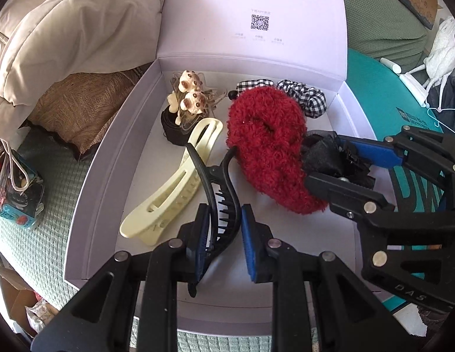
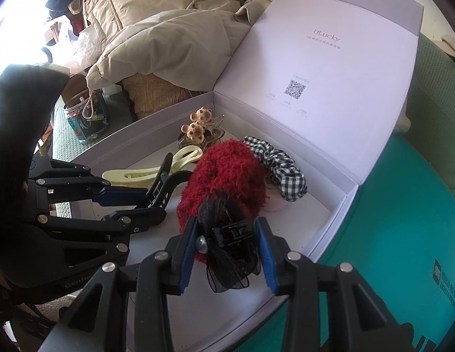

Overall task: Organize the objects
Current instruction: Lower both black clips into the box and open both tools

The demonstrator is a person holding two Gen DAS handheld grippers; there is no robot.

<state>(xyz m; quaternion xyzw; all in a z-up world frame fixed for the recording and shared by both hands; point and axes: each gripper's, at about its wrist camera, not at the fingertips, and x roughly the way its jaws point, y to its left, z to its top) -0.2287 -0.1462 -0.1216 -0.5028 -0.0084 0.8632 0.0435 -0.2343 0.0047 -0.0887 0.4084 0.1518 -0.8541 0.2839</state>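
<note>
An open pale lilac box with its lid standing up at the back holds most of the hair accessories. Already lying inside are a cream hair clip, a mushroom-decorated clip, a fluffy red scrunchie and a checked scrunchie.

The left gripper has its fingers closed on a black claw clip, which sits between them, low over the box floor, just beside the cream clip. The right gripper has its fingers clamped on a black mesh bow clip, directly in front of the red scrunchie and touching it.

The sorting looks nearly done; these two held pieces appear to be the last to set down and release.

Bare box floor lies below and to the right of the right fingers, up to the box's side wall. The two grippers are near each other, and the front edge of the box lies just beneath the left fingers. A beige jacket crowds the box's left side.
</note>
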